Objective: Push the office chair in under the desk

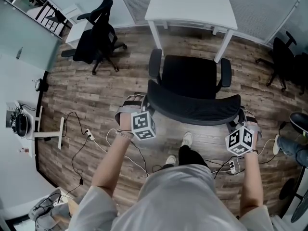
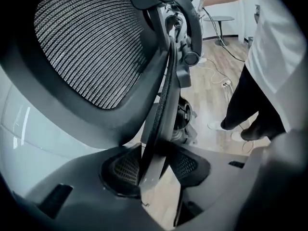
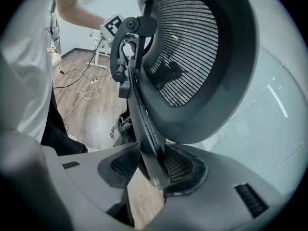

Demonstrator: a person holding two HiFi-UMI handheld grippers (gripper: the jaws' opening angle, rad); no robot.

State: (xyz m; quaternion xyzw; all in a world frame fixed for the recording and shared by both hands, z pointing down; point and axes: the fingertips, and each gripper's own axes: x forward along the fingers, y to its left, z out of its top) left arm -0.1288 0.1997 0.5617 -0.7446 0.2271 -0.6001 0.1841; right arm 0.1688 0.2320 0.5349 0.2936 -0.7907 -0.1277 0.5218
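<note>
A black office chair point(image 1: 190, 76) stands on the wood floor facing the white desk point(image 1: 192, 6), its seat just short of the desk's front edge. I stand behind its mesh backrest point(image 1: 192, 109). My left gripper point(image 1: 138, 103) is shut on the backrest's left edge, and my right gripper point(image 1: 244, 118) is shut on its right edge. In the left gripper view the backrest's rim point(image 2: 161, 109) runs down between the pads of the left gripper point(image 2: 153, 170). The right gripper view shows the same: the rim point(image 3: 144, 119) is pinched in the right gripper point(image 3: 151, 170), with mesh point(image 3: 187, 52) above.
A second black chair point(image 1: 96, 32) stands at the back left and a third point(image 1: 284, 61) at the right. Cables and a power strip point(image 1: 91, 137) trail over the floor by my feet point(image 1: 186, 139). A white stand point(image 1: 48, 134) sits at the left wall.
</note>
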